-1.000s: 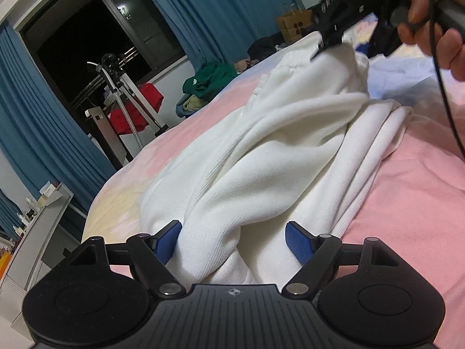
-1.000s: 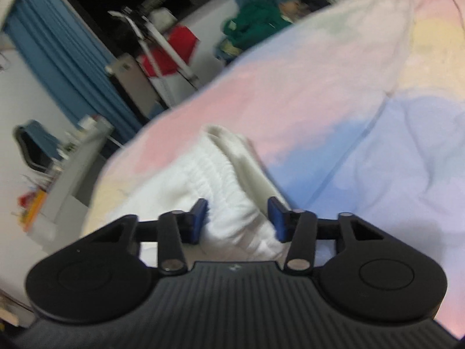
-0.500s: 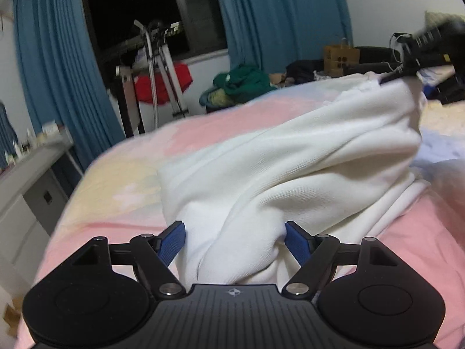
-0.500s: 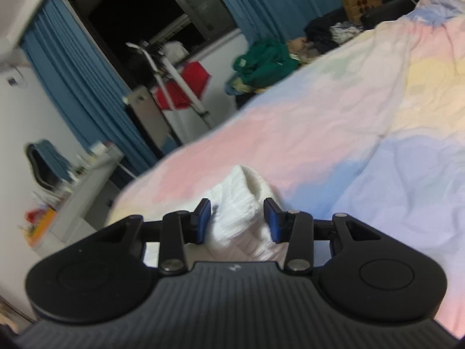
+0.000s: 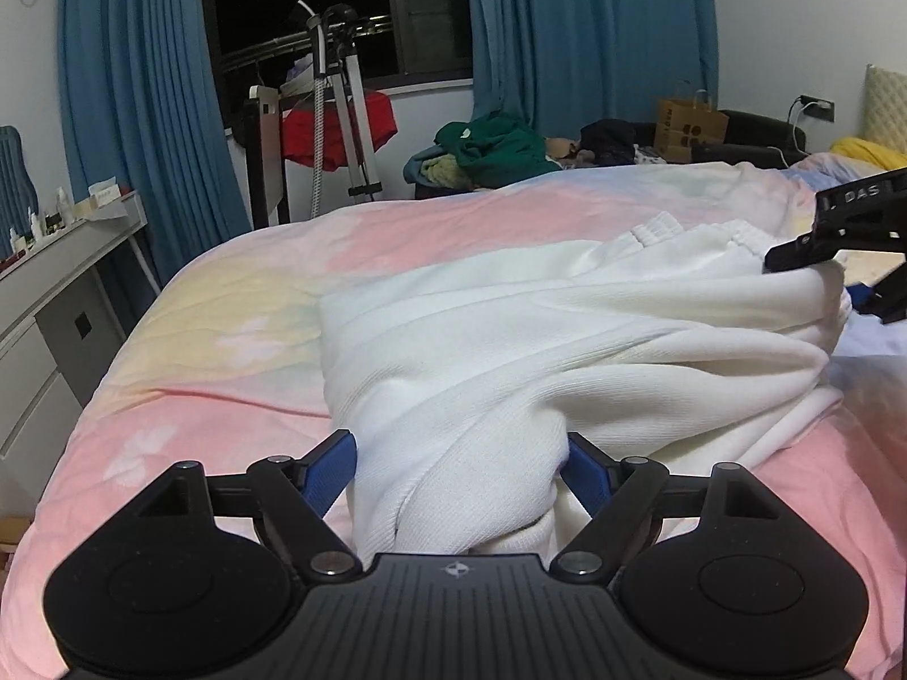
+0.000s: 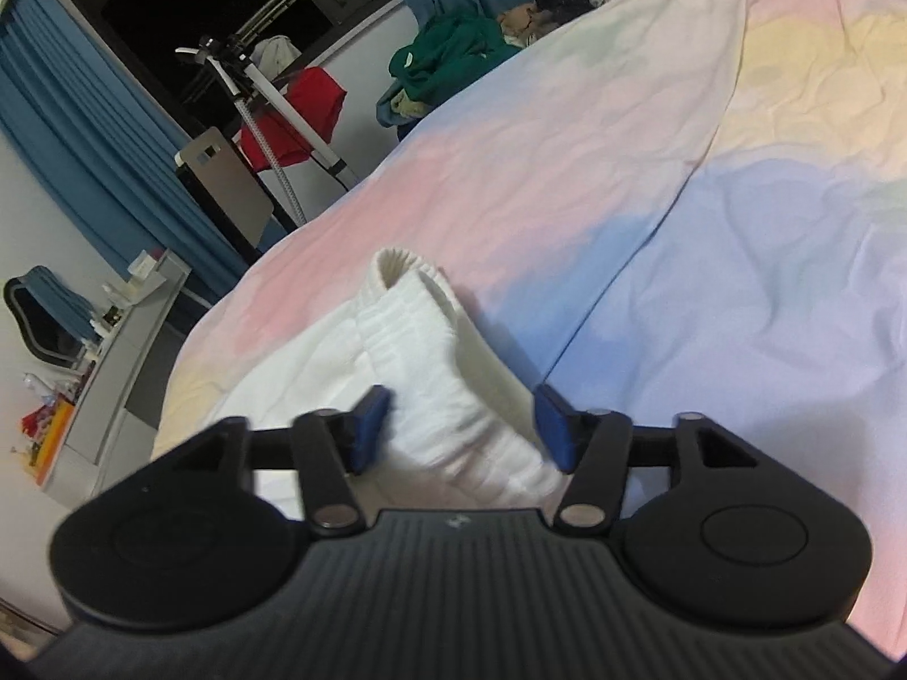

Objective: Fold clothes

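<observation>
A white knit garment (image 5: 538, 351) lies bunched on the pastel bedspread (image 5: 238, 306). My left gripper (image 5: 462, 473) stands wide open with a thick fold of the garment between its blue pads, near the bed's front. My right gripper (image 6: 462, 428) is open around the garment's ribbed waistband end (image 6: 448, 374); the cloth sits loose between its blue pads. In the left wrist view the right gripper (image 5: 833, 260) shows at the far right, at the garment's other end.
A grey desk (image 5: 51, 283) with small items stands left of the bed. A tripod stand and red cloth (image 5: 334, 124) are by the dark window. A pile of green clothes (image 5: 493, 147) and a paper bag (image 5: 689, 122) lie beyond the bed's far edge.
Both grippers have come down with the garment, which was held up and now rests on the bed. The right gripper's jaws have widened from a pinch on the waistband.
</observation>
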Demonstrator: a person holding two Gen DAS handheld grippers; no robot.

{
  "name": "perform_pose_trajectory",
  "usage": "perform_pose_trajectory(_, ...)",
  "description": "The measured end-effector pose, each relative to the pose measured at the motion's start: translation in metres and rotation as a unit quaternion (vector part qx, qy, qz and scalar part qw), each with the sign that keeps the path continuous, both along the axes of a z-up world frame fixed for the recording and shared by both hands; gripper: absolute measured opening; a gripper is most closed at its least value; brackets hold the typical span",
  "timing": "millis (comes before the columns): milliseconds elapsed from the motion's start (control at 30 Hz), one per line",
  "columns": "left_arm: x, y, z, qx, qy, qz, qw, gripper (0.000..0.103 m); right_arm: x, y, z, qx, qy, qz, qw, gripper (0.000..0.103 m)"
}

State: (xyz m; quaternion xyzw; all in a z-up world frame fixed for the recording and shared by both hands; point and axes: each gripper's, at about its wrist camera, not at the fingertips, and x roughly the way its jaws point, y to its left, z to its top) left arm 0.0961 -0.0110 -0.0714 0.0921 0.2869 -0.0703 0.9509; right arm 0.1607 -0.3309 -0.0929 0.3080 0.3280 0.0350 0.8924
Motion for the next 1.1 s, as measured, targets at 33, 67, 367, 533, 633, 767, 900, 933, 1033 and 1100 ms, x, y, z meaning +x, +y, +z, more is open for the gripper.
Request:
perform_pose_trajectory(33,0.0,0.002,0.0,-0.003,0.001,0.002,1.0,0.081,-0.002,0.002,0.002,-0.007,0.003,0.001,1.0,0.076)
perform_pose_trajectory(67,0.0,0.004,0.001,-0.008,0.001,0.004,1.0,0.081,-0.002,0.006,0.001,-0.023,0.007,0.008,1.0,0.084)
perform_pose_trajectory(367,0.008,0.025,0.003,-0.077,0.029,0.028,0.9962,0.082,0.023,-0.001,-0.052,0.054,0.082,0.05,0.994,0.103)
perform_pose_trajectory(533,0.012,0.038,0.002,-0.112,0.043,0.048,0.9917,0.083,0.031,0.005,-0.056,0.093,0.072,0.09,0.989,0.103)
perform_pose_trajectory(633,0.014,0.044,0.001,-0.126,0.048,0.065,0.9888,0.084,0.019,0.018,-0.034,0.088,0.03,0.117,0.989,0.103)
perform_pose_trajectory(767,0.018,0.055,-0.001,-0.151,0.058,0.092,0.9825,0.085,0.0,0.013,-0.007,0.13,-0.037,0.134,0.982,0.103)
perform_pose_trajectory(900,0.021,0.064,-0.003,-0.18,0.069,0.103,0.9758,0.086,0.0,0.007,-0.006,0.158,-0.048,0.134,0.977,0.103)
perform_pose_trajectory(933,0.022,0.064,-0.003,-0.18,0.071,0.103,0.9757,0.086,0.003,0.007,-0.008,0.153,-0.037,0.131,0.979,0.103)
perform_pose_trajectory(1033,0.023,0.063,-0.004,-0.18,0.077,0.097,0.9758,0.086,0.016,0.012,-0.031,0.135,0.018,0.113,0.984,0.103)
perform_pose_trajectory(1100,0.022,0.063,-0.002,-0.188,0.081,0.093,0.9744,0.084,0.024,0.016,-0.045,0.126,0.051,0.101,0.986,0.103)
